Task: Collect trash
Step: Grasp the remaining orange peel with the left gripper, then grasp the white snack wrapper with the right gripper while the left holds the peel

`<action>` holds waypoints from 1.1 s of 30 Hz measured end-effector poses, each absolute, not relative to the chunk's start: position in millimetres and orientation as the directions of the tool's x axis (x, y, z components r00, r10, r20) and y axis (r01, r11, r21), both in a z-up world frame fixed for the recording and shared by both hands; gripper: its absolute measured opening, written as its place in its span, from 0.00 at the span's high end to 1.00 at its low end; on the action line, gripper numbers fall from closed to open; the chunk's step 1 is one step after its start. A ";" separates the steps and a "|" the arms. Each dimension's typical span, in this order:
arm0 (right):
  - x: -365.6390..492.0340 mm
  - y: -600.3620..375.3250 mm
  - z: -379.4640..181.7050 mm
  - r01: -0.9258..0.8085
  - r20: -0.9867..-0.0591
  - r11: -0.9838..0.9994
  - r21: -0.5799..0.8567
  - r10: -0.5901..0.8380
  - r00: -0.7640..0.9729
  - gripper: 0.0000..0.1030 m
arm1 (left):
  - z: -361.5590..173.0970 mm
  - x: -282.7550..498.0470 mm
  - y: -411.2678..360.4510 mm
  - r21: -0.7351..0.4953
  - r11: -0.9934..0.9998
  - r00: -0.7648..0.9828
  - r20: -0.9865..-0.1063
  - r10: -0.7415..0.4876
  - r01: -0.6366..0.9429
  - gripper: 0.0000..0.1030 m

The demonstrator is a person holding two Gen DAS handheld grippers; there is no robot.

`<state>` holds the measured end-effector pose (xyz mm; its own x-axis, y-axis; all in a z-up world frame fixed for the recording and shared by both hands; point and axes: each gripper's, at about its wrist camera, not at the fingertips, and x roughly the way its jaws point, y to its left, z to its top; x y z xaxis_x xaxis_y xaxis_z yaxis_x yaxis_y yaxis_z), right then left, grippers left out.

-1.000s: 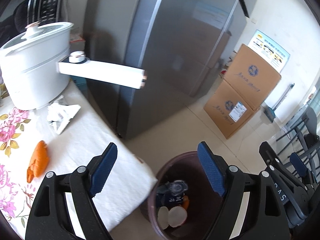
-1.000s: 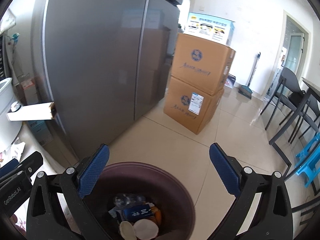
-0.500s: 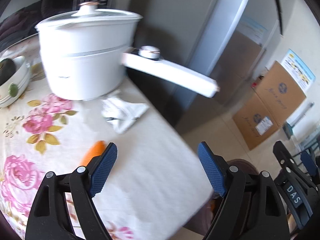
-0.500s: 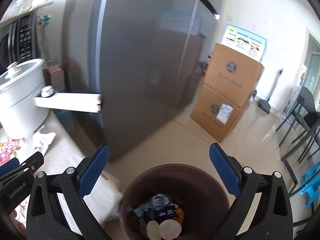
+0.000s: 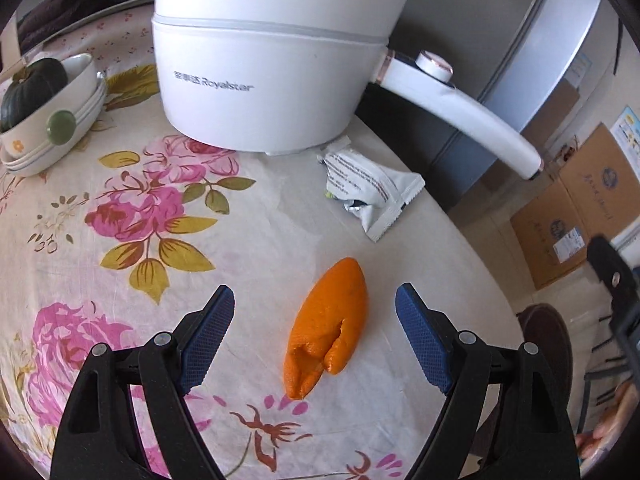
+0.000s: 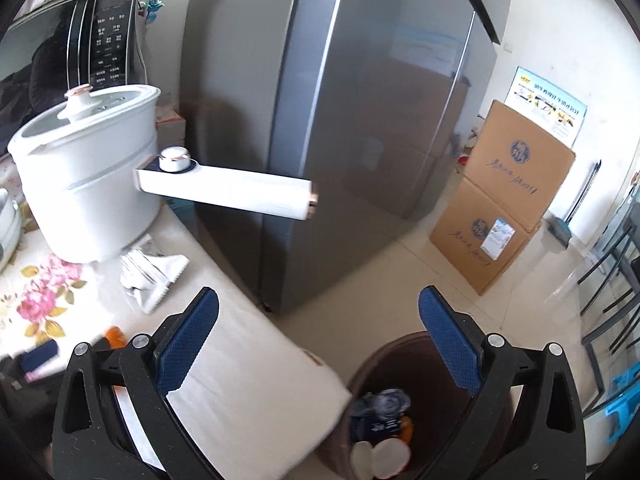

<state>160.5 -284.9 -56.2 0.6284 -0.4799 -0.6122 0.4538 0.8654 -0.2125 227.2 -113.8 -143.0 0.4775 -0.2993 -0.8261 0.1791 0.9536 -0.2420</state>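
Observation:
An orange peel [image 5: 328, 324] lies on the flowered tablecloth [image 5: 160, 240] in the left wrist view, between and just ahead of my open, empty left gripper [image 5: 315, 320]. A crumpled white snack wrapper [image 5: 370, 192] lies beyond it, by the white pot [image 5: 272, 60]; the wrapper also shows in the right wrist view [image 6: 154, 276]. My right gripper [image 6: 318, 328] is open and empty above the table edge and the dark brown trash bin [image 6: 436, 364], which holds several pieces of trash [image 6: 380, 428].
The pot's long handle [image 5: 460, 116] juts over the table edge. Stacked bowls with a dark squash [image 5: 40, 104] stand at the left. A grey fridge [image 6: 340, 120], cardboard boxes [image 6: 504, 200] and chairs [image 6: 612, 272] stand on the floor.
My left gripper has swung from over the bin to over the table, and now brackets the orange peel. My right gripper's view has turned left towards the table. Both stay open.

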 end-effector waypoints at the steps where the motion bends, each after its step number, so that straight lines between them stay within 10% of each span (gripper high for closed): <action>1: 163.7 -283.8 -55.9 0.455 -0.618 0.869 -0.196 -0.470 0.630 0.07 | -146.2 227.6 -115.8 -0.233 0.951 0.464 -0.833 -0.302 0.202 0.22; 6: 176.8 -281.6 -59.4 0.451 -0.650 0.880 -0.150 -0.431 0.626 0.07 | -161.4 225.8 -128.5 -0.178 0.940 0.415 -0.862 -0.291 0.291 0.27; 11: 191.9 -273.3 -71.2 0.422 -0.675 0.891 -0.169 -0.417 0.609 0.07 | -163.3 224.1 -128.1 -0.155 0.924 0.411 -0.860 -0.301 0.350 0.71; 14: 201.0 -267.3 -79.3 0.390 -0.691 0.902 -0.183 -0.400 0.602 0.07 | -160.7 223.4 -119.9 -0.181 0.913 0.396 -0.858 -0.328 0.365 0.79; 33: 275.2 -198.7 -129.5 -0.142 -0.746 0.943 -0.300 -0.139 0.651 0.07 | -109.5 210.1 -11.5 -0.332 0.911 0.444 -0.797 -0.409 0.244 0.80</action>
